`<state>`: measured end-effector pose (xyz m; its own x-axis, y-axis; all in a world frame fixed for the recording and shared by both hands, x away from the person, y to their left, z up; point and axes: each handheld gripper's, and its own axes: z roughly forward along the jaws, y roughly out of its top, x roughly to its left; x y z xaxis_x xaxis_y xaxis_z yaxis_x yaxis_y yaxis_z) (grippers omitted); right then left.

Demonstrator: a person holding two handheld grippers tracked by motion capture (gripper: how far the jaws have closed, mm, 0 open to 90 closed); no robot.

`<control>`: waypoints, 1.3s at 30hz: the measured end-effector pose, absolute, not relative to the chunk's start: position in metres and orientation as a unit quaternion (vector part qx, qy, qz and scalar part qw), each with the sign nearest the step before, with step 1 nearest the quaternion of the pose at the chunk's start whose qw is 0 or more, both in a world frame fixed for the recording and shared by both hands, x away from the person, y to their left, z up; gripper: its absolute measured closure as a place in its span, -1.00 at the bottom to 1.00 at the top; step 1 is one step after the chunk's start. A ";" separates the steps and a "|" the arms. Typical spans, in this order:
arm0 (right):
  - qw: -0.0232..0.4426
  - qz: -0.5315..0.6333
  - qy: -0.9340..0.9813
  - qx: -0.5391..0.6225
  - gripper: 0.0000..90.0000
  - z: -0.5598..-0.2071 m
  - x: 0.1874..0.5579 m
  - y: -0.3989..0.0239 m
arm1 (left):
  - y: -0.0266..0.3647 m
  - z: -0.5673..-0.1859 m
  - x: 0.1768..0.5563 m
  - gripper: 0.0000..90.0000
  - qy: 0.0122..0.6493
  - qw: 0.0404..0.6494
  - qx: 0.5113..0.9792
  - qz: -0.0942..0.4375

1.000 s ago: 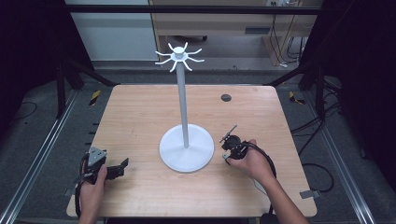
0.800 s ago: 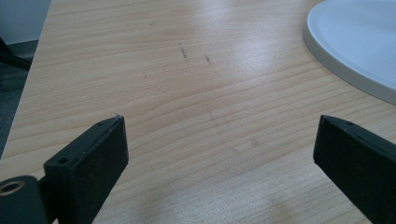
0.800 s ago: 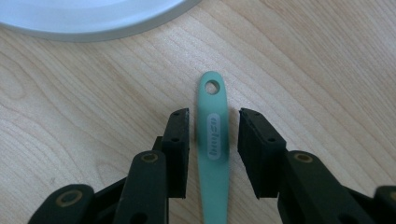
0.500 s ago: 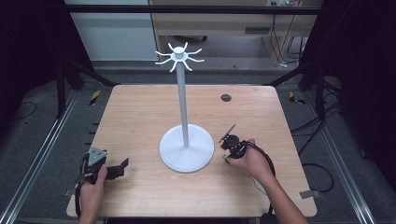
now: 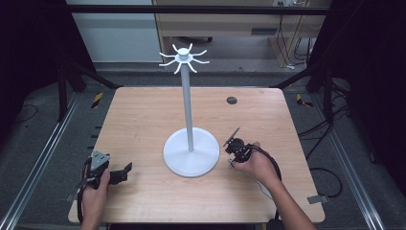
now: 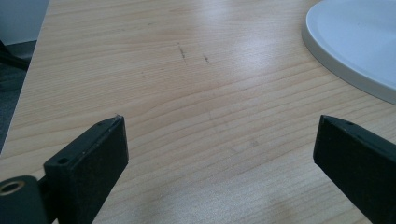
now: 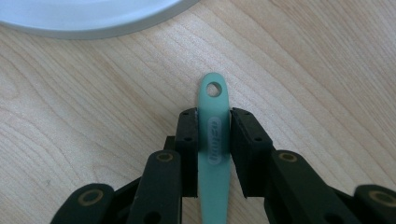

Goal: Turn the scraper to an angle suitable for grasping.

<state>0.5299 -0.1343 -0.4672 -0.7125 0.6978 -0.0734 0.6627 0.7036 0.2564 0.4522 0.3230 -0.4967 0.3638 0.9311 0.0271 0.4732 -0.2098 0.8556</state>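
High view is showing the table (image 5: pixel 143 115), a pale wood top with a person's forearms coming in from its near edge. Its far half is lying bare apart from a small dark disc (image 5: pixel 231 100) near the far edge, so open room is lying beyond and to both sides of the stand (image 5: pixel 190 152). That white stand is rising from a round base at the middle, its pole going up to a crown of short hooks.

Right hand (image 5: pixel 256 163) is resting low on the wood just right of the base, wrist angled inward, with the right gripper (image 5: pixel 234 146) pointing up and left toward the base rim — near it, not touching. Left hand (image 5: pixel 93 184) is sitting at the near left corner, close to the table's left edge, with the left gripper (image 5: pixel 125 168) lying level and pointing right, well apart from the base.

Right gripper view is showing the jaws of the right gripper (image 7: pixel 214 122) having just been closing; they are now pressing both flanks of a green strip (image 7: pixel 214 140). The strip is lying flat on the wood, its rounded end with a hole sticking out past the jaw tips toward the base rim, a clear gap between.

Left gripper view is showing the left gripper (image 6: pixel 219 135) with its jaws standing wide apart — nothing between them but bare wood, the base edge at the upper right.
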 end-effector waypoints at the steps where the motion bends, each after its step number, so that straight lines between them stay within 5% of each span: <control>1: 0.083 0.106 0.919 0.369 0.64 -0.467 0.530 -0.134 | 0.323 -0.497 0.452 -0.94 0.486 0.399 0.723 0.287; 39: 0.139 0.200 0.883 0.402 0.67 -0.395 0.521 -0.172 | 0.326 -0.497 0.453 -0.94 0.491 0.401 0.720 0.283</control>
